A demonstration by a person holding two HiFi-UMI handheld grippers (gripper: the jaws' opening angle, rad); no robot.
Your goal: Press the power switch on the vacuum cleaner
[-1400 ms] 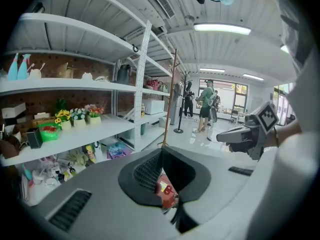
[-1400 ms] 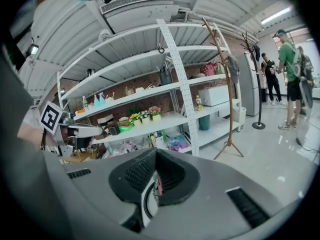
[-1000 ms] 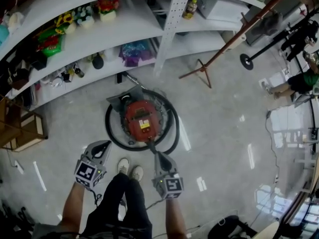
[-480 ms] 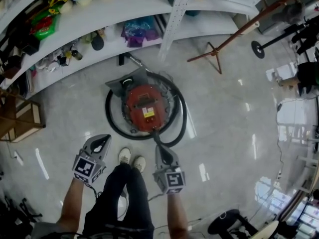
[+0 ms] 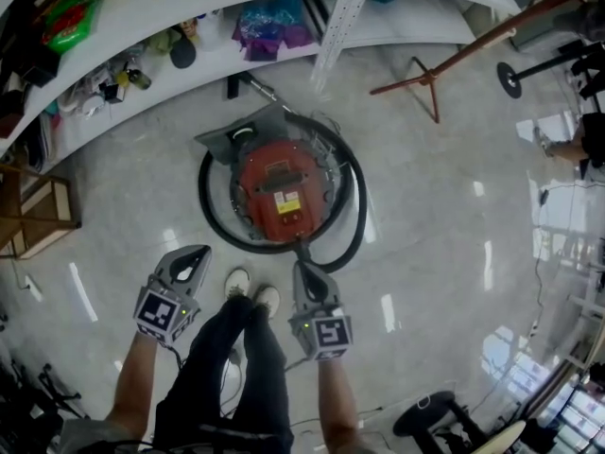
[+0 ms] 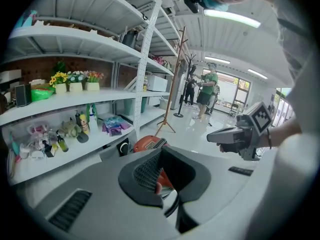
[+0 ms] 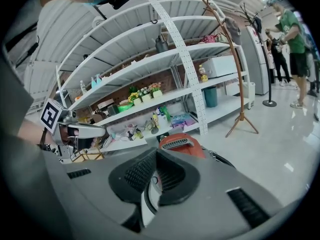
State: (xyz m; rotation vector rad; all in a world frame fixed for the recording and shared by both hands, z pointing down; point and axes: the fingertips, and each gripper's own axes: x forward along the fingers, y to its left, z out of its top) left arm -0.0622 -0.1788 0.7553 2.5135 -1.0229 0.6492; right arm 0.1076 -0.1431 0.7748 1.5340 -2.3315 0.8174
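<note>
A round red vacuum cleaner (image 5: 284,195) stands on the shiny floor with its black hose (image 5: 352,218) coiled around it. A yellow label and a dark grille show on its top; I cannot pick out the switch. My left gripper (image 5: 196,257) hovers shut near the person's shoes, left of and short of the vacuum. My right gripper (image 5: 302,270) is shut too, its tip just above the hose at the vacuum's near edge. The left gripper view shows the red body (image 6: 148,143) beyond the shut gripper (image 6: 158,180). The right gripper view has the vacuum (image 7: 180,145) past the shut gripper (image 7: 154,183).
White shelves (image 5: 142,26) with bottles, flowers and bags curve behind the vacuum. Its grey floor nozzle (image 5: 236,138) lies by the shelf foot. A wooden coat stand (image 5: 430,88) is at the back right, a wooden crate (image 5: 38,220) at the left. People stand far right (image 7: 290,29).
The head view has tilted down, so the vacuum sits lower and nearer in frame. Both grippers hold about the same pose, with the right tip now closer to the hose.
</note>
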